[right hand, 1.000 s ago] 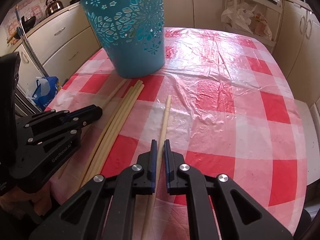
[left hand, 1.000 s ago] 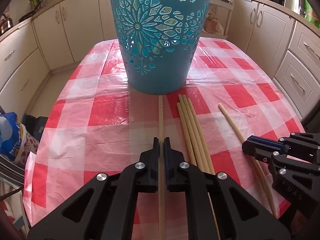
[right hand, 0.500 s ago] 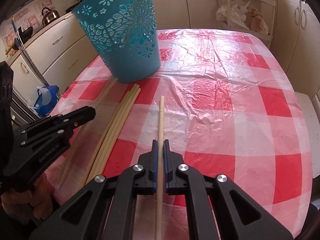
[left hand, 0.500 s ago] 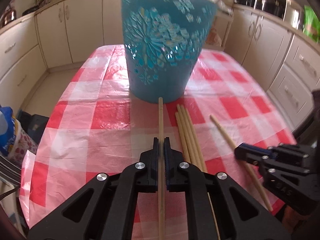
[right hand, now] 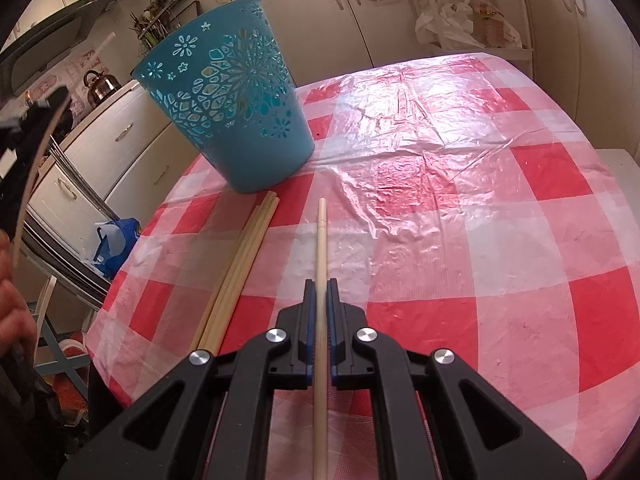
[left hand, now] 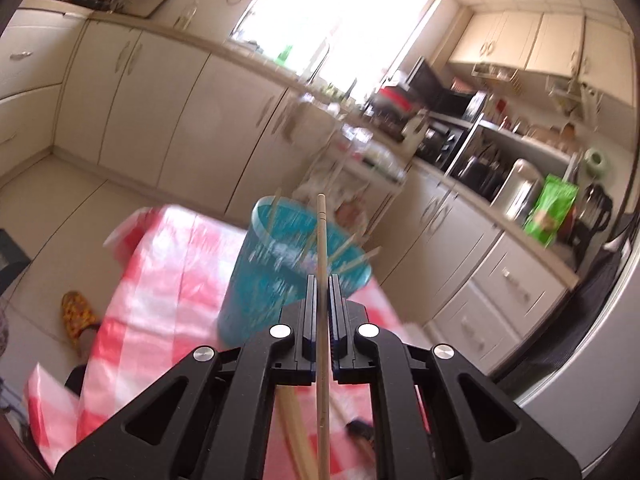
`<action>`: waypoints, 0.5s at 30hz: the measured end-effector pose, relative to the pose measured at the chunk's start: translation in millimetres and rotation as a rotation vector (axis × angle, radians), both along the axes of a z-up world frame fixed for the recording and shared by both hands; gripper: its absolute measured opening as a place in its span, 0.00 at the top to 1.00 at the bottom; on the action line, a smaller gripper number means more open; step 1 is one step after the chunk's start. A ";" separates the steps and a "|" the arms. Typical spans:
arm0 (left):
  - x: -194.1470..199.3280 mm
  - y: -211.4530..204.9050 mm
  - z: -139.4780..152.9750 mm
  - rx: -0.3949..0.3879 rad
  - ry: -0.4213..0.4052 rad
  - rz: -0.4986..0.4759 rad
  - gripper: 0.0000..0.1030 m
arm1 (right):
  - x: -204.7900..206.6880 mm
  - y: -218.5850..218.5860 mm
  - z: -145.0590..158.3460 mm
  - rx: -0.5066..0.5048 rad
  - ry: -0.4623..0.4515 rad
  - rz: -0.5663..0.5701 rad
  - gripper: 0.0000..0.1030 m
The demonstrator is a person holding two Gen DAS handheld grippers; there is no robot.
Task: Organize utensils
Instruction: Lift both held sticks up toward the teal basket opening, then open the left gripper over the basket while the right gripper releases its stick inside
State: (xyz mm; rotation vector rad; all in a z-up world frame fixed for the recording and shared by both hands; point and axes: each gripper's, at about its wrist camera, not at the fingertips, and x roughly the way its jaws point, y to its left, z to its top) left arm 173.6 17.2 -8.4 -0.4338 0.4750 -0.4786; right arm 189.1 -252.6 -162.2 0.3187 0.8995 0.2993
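Note:
My left gripper (left hand: 321, 280) is shut on a long wooden stick (left hand: 321, 240), raised above the table with its tip over the teal cut-out basket (left hand: 276, 276). Several sticks stand inside that basket. In the right wrist view my right gripper (right hand: 320, 286) is shut on another wooden stick (right hand: 321, 240) that lies low along the checked cloth, pointing toward the basket (right hand: 236, 120). A bundle of loose sticks (right hand: 240, 268) lies on the cloth just left of it. The left gripper's body shows blurred at that view's left edge.
The table wears a red-and-white checked cloth (right hand: 500, 240) under clear plastic. Cream cabinets (left hand: 160, 92) ring the room, with appliances on the counter (left hand: 500, 168) at right. A blue bag (right hand: 114, 240) sits on the floor left of the table.
The left gripper has risen and tilted up with its stick, from the cloth to above the basket rim. The right gripper closed on its stick and stayed low over the cloth.

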 end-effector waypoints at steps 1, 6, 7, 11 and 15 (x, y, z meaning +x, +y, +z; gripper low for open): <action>4.7 -0.6 11.2 -0.012 -0.027 -0.001 0.95 | -0.2 -0.6 -0.4 0.007 -0.004 -0.001 0.94; 39.5 -12.9 44.9 -0.018 -0.112 0.017 0.95 | -0.5 -3.5 -2.2 0.030 -0.012 -0.001 0.94; 49.4 -17.2 49.4 -0.011 -0.122 0.025 0.95 | -0.5 -4.2 -2.9 0.035 -0.013 -0.002 0.94; 84.9 -32.3 58.7 0.014 -0.149 0.068 0.95 | -1.3 -5.7 -4.2 0.052 -0.016 -0.007 0.94; 112.2 -50.6 54.4 0.061 -0.156 0.111 0.95 | -1.3 -5.2 -4.3 0.053 -0.017 -0.009 0.94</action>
